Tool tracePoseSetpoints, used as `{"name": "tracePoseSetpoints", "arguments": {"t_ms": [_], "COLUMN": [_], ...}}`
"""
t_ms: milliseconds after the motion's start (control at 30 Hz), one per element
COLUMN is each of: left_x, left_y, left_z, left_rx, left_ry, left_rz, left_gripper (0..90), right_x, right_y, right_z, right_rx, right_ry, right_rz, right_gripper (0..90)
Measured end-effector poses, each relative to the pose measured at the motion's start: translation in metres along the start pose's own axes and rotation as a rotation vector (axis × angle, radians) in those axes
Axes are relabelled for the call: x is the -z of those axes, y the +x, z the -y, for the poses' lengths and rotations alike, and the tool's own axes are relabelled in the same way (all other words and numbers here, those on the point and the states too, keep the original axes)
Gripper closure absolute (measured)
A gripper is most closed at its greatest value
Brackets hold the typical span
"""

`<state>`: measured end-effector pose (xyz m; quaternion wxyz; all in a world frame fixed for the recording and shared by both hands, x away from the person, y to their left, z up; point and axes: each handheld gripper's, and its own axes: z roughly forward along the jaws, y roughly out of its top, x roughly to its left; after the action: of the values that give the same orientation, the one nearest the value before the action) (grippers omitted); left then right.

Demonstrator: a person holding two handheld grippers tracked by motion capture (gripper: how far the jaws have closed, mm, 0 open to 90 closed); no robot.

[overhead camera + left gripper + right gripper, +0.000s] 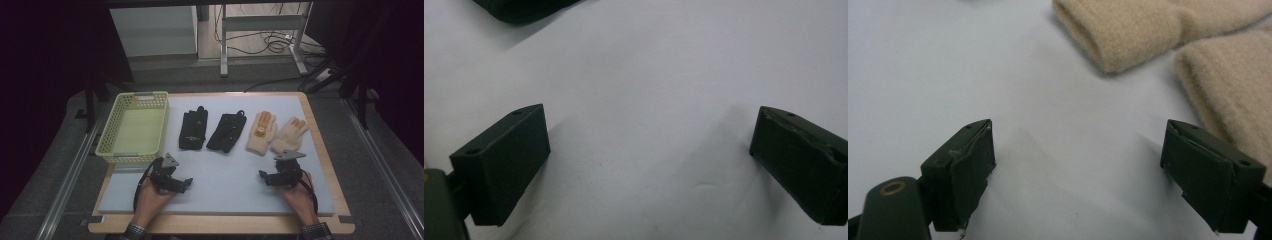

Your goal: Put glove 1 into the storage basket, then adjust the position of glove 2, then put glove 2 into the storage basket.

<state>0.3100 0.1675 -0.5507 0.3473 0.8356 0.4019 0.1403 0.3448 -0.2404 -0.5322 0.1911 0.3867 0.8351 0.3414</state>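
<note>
Two black gloves (pixel 194 129) (pixel 227 131) and two cream gloves with orange fingertips (pixel 261 132) (pixel 290 135) lie in a row on the pale blue-grey mat (pixel 225 180). My left gripper (pixel 186 183) rests low on the mat below the black gloves, open, nothing between its jaws. A black glove's cuff (pixel 524 9) peeks in at the top of the left gripper view. My right gripper (pixel 263 176) sits below the cream gloves, open and empty. The cuffs of both cream gloves (pixel 1128 30) (pixel 1233 85) lie just beyond its jaws.
A pale yellow-green plastic basket (pixel 111 145) stands at the mat's left end and holds nothing. The mat lies on a wooden table (pixel 320 145). Beyond the far edge are desk legs and cables on the floor (pixel 270 42).
</note>
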Motion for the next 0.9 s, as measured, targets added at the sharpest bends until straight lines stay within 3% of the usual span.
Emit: {"name": "tracePoseSetpoints", "arguments": {"t_ms": [367,733,900], "left_x": [0.000,0.000,0.000], "left_y": [0.000,0.000,0.000], "left_z": [0.000,0.000,0.000], "left_rx": [-0.001,-0.001,-0.001], "left_ry": [-0.001,-0.002,-0.003], "left_rz": [0.000,-0.001,-0.002], "left_gripper": [2.8,2.9,2.9], "right_x": [0.001,-0.004,-0.013], "right_y": [0.003,0.008,0.015], "right_z": [-0.002,-0.018,-0.032], "right_rx": [0.009,-0.026,-0.013], "right_ry": [-0.001,-0.009,-0.003], "right_rz": [0.008,-0.060,-0.070], "right_gripper": [14.6,15.8,15.9]}}
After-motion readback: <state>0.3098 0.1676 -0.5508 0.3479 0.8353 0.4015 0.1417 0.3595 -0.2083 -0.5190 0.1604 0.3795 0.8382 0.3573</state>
